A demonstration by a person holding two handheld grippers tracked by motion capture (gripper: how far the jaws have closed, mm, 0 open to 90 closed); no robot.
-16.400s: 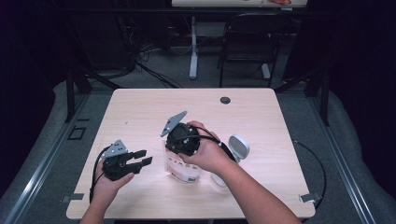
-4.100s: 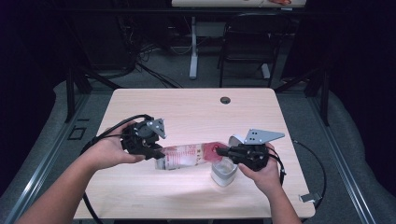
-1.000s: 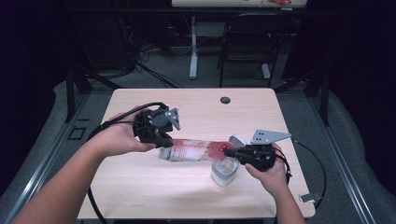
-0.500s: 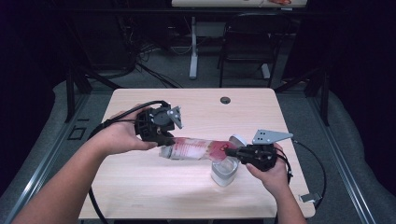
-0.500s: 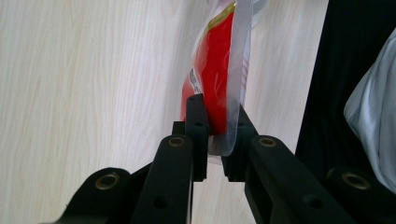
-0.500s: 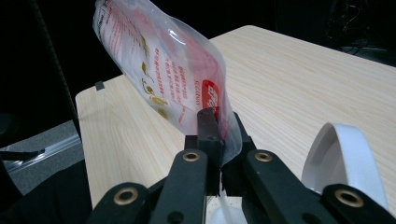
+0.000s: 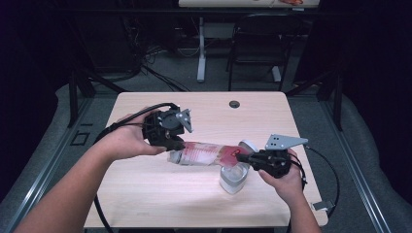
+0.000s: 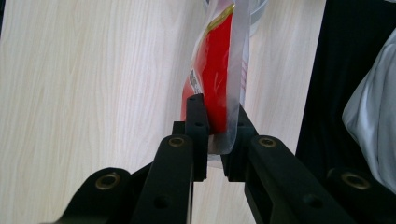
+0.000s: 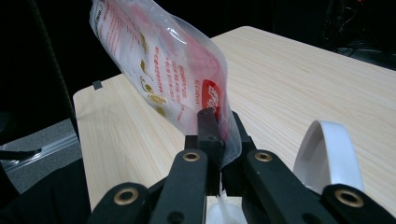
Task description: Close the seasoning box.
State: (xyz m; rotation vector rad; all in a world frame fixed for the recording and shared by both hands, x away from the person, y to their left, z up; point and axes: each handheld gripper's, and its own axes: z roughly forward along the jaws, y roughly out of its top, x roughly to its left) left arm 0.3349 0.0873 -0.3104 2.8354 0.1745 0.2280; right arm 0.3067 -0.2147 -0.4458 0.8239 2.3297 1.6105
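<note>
High view. A pouch point(image 7: 206, 153), clear film printed red, hangs stretched nearly level at centre frame between two tongs, above the pale wood surface point(image 7: 145, 194). The left tongs point(image 7: 176, 144) pinch its left end; the right tongs point(image 7: 241, 156) pinch its right end, just over a clear cup point(image 7: 234, 177) at lower right of centre. A white lid point(image 7: 249, 146) lies just behind the cup. The film sags little between the grips, which suggests a light load, though how much it holds cannot be told.

Left gripper view. Both black jaws, rising from the bottom edge, are pressed on the flat sealed margin of the pouch point(image 8: 217, 88), which runs away to the top of the frame, edge-on. The film is thin, soft and glossy; it is likely slippery, so a hold on the flat seam, as here, should serve better than one on the bulging middle.

Right gripper view. The jaws at bottom centre clamp the other end of the pouch point(image 9: 163, 60), which rises to the upper left, its wall creased and bowed. The lid point(image 9: 327, 149) stands on edge at lower right. Being limp, the pouch will probably fold or swing if either end is freed; it is tough rather than fragile, yet a hard pull could tear the seal.
</note>
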